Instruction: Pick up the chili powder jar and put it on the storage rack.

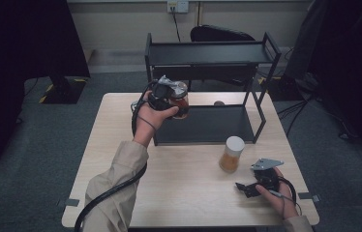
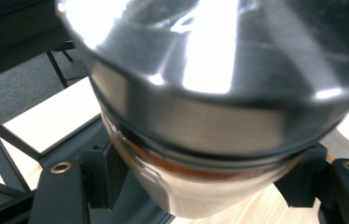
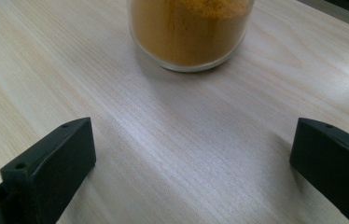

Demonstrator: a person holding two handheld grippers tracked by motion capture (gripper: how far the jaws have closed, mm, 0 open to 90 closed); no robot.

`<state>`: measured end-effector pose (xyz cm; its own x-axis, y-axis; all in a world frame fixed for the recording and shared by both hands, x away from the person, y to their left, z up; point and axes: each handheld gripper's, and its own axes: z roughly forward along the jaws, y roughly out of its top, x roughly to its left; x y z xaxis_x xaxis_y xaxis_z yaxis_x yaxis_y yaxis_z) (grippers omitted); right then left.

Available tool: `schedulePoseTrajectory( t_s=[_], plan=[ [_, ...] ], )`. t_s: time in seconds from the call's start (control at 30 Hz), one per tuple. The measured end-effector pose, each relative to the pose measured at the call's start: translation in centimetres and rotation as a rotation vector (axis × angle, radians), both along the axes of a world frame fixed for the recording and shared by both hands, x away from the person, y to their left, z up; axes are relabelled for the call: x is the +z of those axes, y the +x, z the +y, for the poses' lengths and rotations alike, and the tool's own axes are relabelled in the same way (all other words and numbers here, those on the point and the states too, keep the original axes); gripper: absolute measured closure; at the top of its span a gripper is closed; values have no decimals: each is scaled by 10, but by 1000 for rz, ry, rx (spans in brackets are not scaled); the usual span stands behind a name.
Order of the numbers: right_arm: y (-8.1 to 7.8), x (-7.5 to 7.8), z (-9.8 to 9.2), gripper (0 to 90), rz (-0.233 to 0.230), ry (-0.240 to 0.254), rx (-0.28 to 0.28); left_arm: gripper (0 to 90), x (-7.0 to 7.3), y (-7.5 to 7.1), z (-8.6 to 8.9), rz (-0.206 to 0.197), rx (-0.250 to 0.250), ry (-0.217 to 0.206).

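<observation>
We hold a jar (image 1: 180, 99) with reddish contents in our left gripper (image 1: 169, 96), jaws closed on its body just under the metal lid (image 2: 219, 70), up at the left front of the black rack (image 1: 208, 87). Our guess is that it goes onto the lower shelf (image 1: 208, 126), which lies just right of and below the jar. Our right gripper (image 1: 247, 189) rests low on the counter (image 1: 179, 193), jaws wide and empty, with the white-lidded jar of orange powder (image 1: 231, 153) upright straight ahead and near. The high view gives the rack layout; the right gripper view shows the powder jar (image 3: 189, 32) centred between the jaws
</observation>
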<state>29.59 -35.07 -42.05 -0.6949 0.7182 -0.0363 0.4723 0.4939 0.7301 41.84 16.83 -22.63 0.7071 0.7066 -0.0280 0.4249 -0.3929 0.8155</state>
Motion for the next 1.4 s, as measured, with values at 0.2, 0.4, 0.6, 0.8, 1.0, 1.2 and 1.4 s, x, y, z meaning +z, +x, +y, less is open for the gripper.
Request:
schedulePoseTrajectory(
  t_s=[0.2,0.4,0.6,0.8,1.0,1.2,1.4],
  plan=[
    [0,0,0,0,1,0,0,300,11,3,-1,2,1,-2],
    [0,0,0,0,0,0,0,300,23,5,-2,4,1,4],
    [0,0,0,0,1,-1,0,300,33,9,-1,8,5,-1],
    [0,0,0,0,2,-1,0,300,47,11,-3,4,6,12],
    [0,0,0,0,1,-1,0,300,61,13,-6,1,4,15],
    [0,0,0,0,1,0,1,300,77,13,-6,-7,-6,10],
    [1,0,0,0,2,0,2,300,92,11,-7,-15,-8,7]
  ],
)
